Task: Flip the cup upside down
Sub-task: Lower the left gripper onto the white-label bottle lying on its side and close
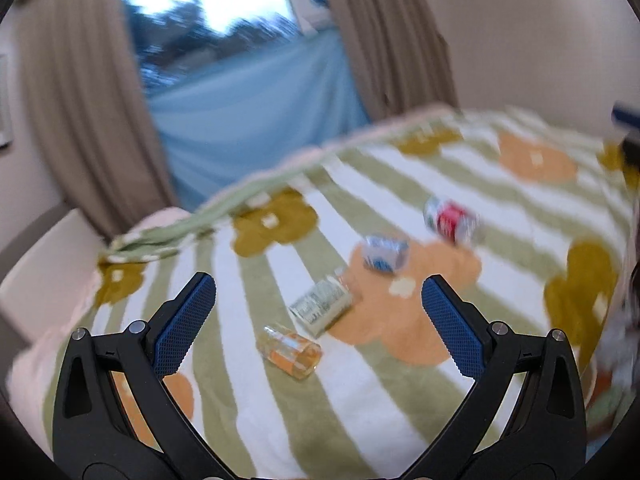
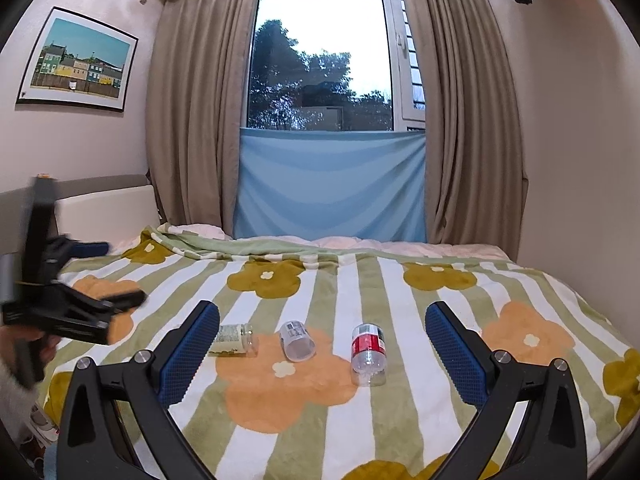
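Several small clear containers lie on their sides on the striped flower blanket (image 1: 400,380). In the left wrist view an orange-patterned cup (image 1: 289,351) lies nearest, then a jar with a pale printed label (image 1: 322,305), a blue-and-white labelled cup (image 1: 383,253) and a red-labelled one (image 1: 452,220). My left gripper (image 1: 319,322) is open above them, blurred by motion. In the right wrist view the jar (image 2: 236,340), the white-labelled cup (image 2: 297,340) and the red-labelled cup (image 2: 368,354) lie in a row. My right gripper (image 2: 322,348) is open, short of them. The left gripper (image 2: 104,276) shows at the left edge.
The blanket (image 2: 400,420) covers a bed under a window (image 2: 320,60) with beige curtains and a blue cloth (image 2: 328,188). A headboard (image 2: 104,212) and a framed picture (image 2: 76,60) are at the left. The wall runs along the right side.
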{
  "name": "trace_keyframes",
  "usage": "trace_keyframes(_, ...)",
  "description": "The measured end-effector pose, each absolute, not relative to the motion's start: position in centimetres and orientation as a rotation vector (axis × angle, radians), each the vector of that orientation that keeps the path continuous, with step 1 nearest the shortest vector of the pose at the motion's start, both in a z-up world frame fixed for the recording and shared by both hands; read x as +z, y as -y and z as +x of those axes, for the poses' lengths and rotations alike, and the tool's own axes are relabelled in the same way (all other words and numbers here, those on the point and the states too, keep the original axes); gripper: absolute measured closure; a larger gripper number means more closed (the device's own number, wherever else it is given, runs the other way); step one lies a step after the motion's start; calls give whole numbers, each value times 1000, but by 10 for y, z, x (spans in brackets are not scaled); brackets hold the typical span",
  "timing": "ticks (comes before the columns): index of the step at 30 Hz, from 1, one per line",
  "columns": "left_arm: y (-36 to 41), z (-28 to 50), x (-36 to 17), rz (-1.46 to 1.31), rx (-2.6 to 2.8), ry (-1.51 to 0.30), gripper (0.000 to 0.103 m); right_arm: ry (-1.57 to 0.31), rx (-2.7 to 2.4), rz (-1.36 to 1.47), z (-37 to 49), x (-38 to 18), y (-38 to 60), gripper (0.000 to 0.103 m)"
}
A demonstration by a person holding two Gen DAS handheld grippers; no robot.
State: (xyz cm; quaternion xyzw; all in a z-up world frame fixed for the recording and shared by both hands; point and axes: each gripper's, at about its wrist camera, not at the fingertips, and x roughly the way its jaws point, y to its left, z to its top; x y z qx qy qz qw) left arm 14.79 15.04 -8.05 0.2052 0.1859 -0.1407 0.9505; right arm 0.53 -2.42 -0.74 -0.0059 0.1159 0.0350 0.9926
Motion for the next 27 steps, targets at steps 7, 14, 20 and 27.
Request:
trace_keyframes(7,-136,252,-128,548,-391,-609,0,-288,42,-8,27,-24,36,0)
trace_keyframes(14,-123,328,-182,672,-431,-757,1,-351,33,-29,57,-47,39,0)
trace_keyframes(20,-117,365,-209,702,-472,-826,7,-396,52,-23,83,-71,38,0)
trace_keyframes(27,-116,389,-233,737,-494,-904,27,-435,72,-23,104,-90,32,0)
